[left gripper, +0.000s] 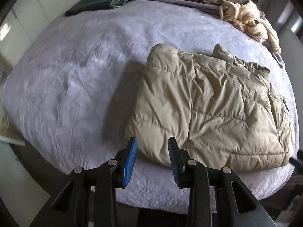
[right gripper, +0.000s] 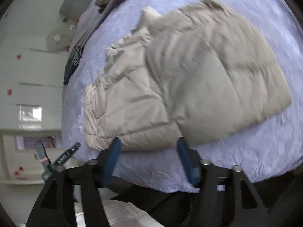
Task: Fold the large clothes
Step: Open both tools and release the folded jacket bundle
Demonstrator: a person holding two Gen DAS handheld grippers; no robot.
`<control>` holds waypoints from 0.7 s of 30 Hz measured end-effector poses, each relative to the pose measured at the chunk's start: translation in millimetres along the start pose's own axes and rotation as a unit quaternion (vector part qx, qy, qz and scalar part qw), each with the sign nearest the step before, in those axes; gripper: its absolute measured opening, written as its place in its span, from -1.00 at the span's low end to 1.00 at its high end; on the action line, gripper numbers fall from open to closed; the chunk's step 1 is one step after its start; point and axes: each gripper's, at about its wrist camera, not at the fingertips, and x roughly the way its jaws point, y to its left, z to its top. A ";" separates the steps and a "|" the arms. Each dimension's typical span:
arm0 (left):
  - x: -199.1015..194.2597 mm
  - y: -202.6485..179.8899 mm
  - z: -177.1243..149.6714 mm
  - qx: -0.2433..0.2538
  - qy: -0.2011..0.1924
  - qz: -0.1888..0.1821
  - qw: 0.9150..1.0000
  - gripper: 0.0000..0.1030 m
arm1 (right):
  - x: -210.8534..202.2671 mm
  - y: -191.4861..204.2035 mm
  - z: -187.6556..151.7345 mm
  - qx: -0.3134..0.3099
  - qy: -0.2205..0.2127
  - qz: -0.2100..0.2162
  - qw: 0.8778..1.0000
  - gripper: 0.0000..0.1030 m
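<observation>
Both jaws stand parted, with nothing gripped between them.

Left wrist view: your left gripper (left gripper: pixel 151 141) points down at a bed (left gripper: pixel 75 75) covered in a pale lilac spread. Its blue pads (left gripper: pixel 130 157) frame the near left corner of a beige puffer jacket (left gripper: pixel 208 109), which lies folded into a rough rectangle right of centre. No cloth sits between the pads. Far back lie a dark green garment (left gripper: pixel 90 5) and a tan heap (left gripper: pixel 242 17).

Right wrist view: your right gripper (right gripper: pixel 148 141) hangs just over the jacket (right gripper: pixel 189 75), and its near hem lies just ahead of the open fingers, untouched. This picture is blurred, so fine seams are hard to tell.

The jacket looks light, soft and puffy, with a slick shell. Expect it to spring back and slide under the pads. Judging by the folds, take hold at a quilted seam or a hem corner, pinching through all layers.
</observation>
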 end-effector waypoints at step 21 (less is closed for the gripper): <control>62.5 16.5 76.4 0.077 0.048 -0.042 0.995 0.90 | 77.3 85.6 19.4 -0.030 0.033 -0.106 0.993 0.82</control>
